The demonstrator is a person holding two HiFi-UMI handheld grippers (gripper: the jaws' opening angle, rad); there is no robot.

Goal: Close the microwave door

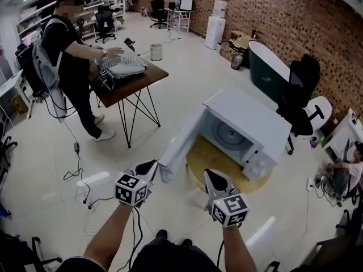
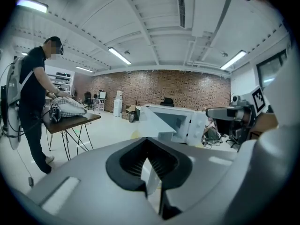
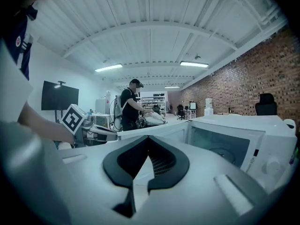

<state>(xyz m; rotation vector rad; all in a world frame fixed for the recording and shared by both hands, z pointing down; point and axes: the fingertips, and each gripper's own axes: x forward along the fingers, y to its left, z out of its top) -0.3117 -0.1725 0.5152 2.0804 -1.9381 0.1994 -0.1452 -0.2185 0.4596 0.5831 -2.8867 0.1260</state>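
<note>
Clearly a push, not a grasp: microwave door stands wide open

The microwave (image 1: 249, 123) sits on a low round wooden surface (image 1: 199, 158) with its cavity and turntable exposed. Its door (image 1: 181, 143) is swung out from the hinge side of the cabinet, and the door's free edge points toward the person.

The left gripper (image 1: 148, 166) hovers just beside that free edge, on the door's outer side, but I cannot tell whether it touches. The right gripper (image 1: 214, 177) hangs in front of the microwave's open cavity, apart from the door. Each gripper's own view shows its jaws drawn together with nothing between them.

The door looks like a stiff, flat panel that should be light and swing easily on its hinge, so pinching it seems unnecessary. Its smooth white face would likely be slippery for the gripper. A flat push with the closed tips looks steadier than a hold.

The best contact is probably on the outer face near the free edge, farthest from the microwave's hinge, where least force is needed. The window pane in the middle may be the more fragile part and is better avoided.

The latch will likely need a short, firm press at the end. Too hard a shove could slide the microwave on its surface.
</note>
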